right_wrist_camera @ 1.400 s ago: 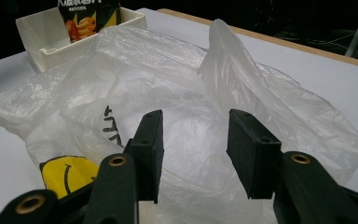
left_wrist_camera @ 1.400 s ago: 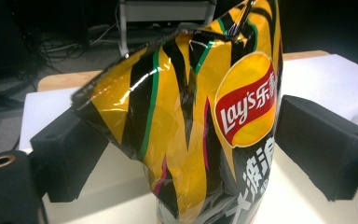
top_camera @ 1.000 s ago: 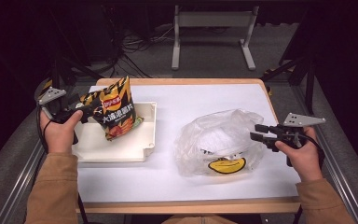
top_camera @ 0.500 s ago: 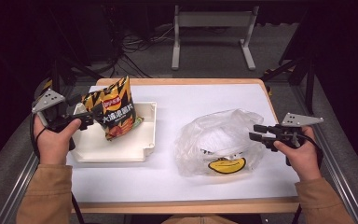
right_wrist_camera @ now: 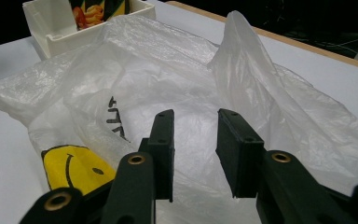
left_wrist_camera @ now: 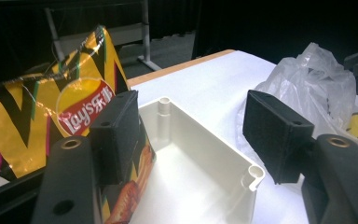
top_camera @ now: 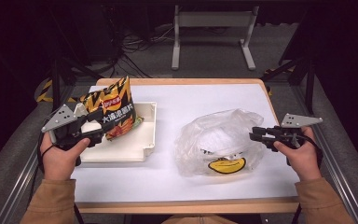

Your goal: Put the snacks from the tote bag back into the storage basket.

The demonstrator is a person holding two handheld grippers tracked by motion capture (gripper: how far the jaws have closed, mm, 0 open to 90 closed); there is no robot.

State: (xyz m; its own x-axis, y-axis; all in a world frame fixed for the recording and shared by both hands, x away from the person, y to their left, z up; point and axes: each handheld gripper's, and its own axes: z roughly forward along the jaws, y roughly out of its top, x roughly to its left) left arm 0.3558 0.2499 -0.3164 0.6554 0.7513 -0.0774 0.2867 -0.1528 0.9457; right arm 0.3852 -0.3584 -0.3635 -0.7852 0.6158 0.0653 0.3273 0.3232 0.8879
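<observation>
- Evidently the step in hand was taking hold of the chip bag [top_camera: 113, 103], which stood leaning in the white tray [top_camera: 145, 142], just at the tips of the left gripper [top_camera: 103, 124].
- The left gripper's jaws had just been closing but stood half wide. In the left gripper view the near pad sat against the face of the bag, while the far pad hung free over the tray's open floor. Only the bag's lower corner lay between the jaws, so nothing was clamped yet.
- To grip well, that gripper probably needed to slide further toward the bag so both pads bracketed its edge, and only then finish closing. A pinch on the flat sealed margin would likely hold better than one on the puffed middle, which could slip or crush.
- The tray wall rose just below the far jaw, so the closing should have stayed above it.
- The right gripper [top_camera: 254, 134] sat at the near rim of the plastic bag [top_camera: 219, 135], which lay crumpled on the table [top_camera: 205, 95] straight ahead of it. Its jaws had just been closing and stood narrow, with a gap between the pads and film behind and below them. No fold looked pinched.
- A good grasp there would take one layer of the mouth alone, so lifting it opened the bag.
</observation>
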